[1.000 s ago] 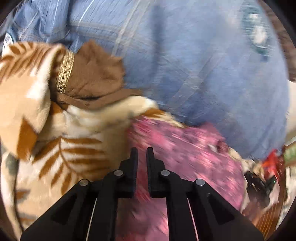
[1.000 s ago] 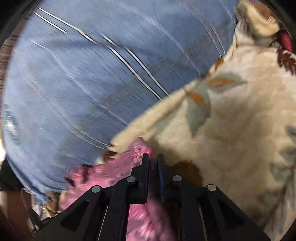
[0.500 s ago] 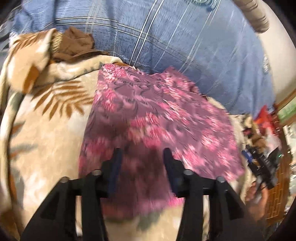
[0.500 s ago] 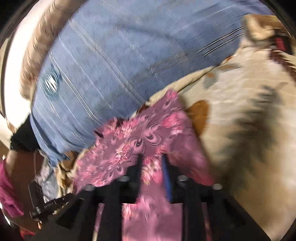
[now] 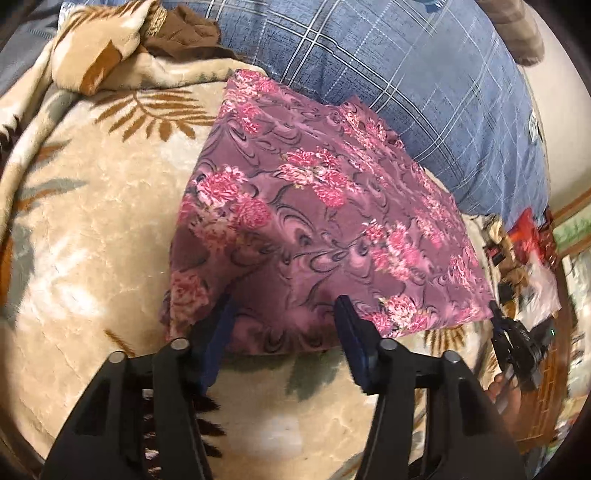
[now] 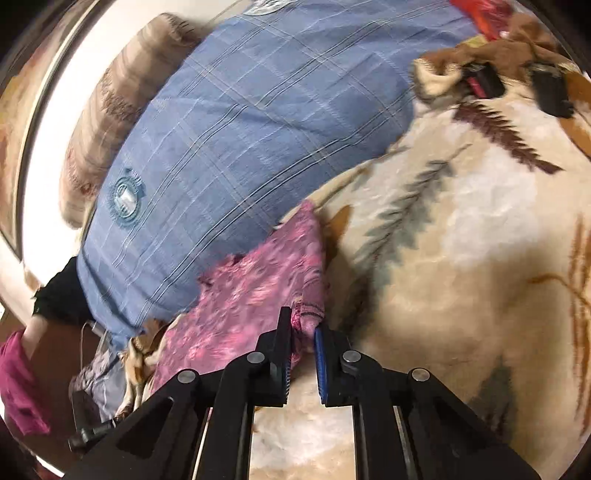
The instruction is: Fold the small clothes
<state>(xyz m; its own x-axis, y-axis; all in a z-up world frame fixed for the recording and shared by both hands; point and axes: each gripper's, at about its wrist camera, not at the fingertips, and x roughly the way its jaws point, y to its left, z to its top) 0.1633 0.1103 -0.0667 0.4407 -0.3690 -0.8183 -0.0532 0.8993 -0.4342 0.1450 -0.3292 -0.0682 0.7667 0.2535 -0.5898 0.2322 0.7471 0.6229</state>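
We note the pink floral garment [image 5: 325,229] lying flat on the cream leaf-print blanket [image 5: 92,236], its long axis running from the near left corner toward the far right, far edge touching the blue plaid pillow [image 5: 406,81]. The left gripper [image 5: 284,328] stands about half open over the garment's near hem, nothing between its pads. The right gripper [image 6: 301,339] has just been closing; its jaws are nearly together with a bunched corner of the garment [image 6: 258,295] pinched between them. The blanket covers a bed; a brown cloth [image 5: 177,33] sits at the far left by a folded blanket corner. Clutter [image 5: 524,266] crowds the right edge. Open blanket lies near and left of the garment.
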